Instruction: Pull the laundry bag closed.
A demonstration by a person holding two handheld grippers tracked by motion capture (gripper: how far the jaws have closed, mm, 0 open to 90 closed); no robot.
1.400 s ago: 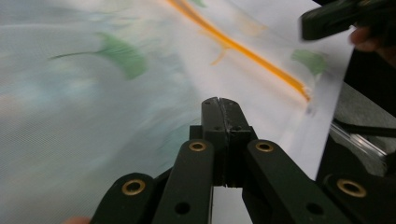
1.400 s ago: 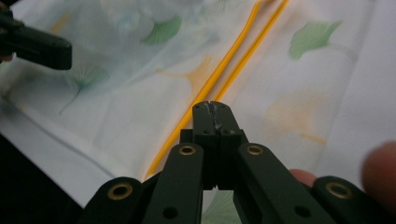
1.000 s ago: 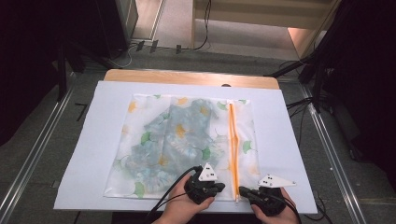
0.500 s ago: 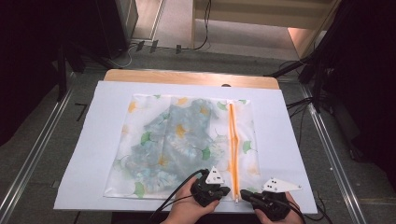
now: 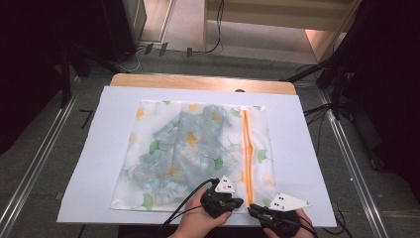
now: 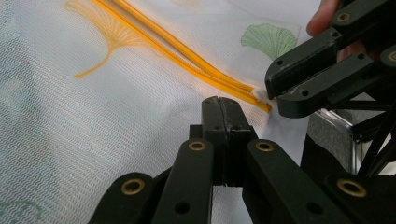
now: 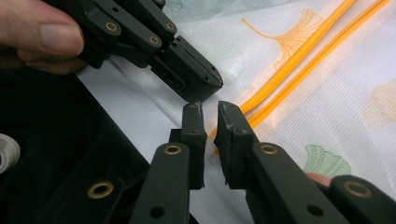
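Note:
A white mesh bag (image 5: 163,126) printed with ginkgo leaves lies flat on the sheet, with a blue-green garment (image 5: 185,148) inside. An orange zipper (image 5: 246,148) runs along its right side, seen close in the left gripper view as zipper (image 6: 187,56). My left gripper (image 5: 236,202) is at the bag's near edge by the zipper's end. Its jaws are pressed together over the mesh (image 6: 219,100), and I cannot tell if fabric is pinched. My right gripper (image 7: 210,109) sits just right of it. Its jaws have just been opening and a narrow gap shows, with the zipper's end (image 7: 252,116) beyond the tips and not pressed.
The bag rests on a white sheet (image 5: 104,148) over a wooden table (image 5: 198,82). Metal rails (image 5: 34,163) run along both sides of the table, and cables lie on the floor behind. Both hands are at the sheet's near edge.
The left hand has shifted slightly right and toward the near edge. The bag lies as before.

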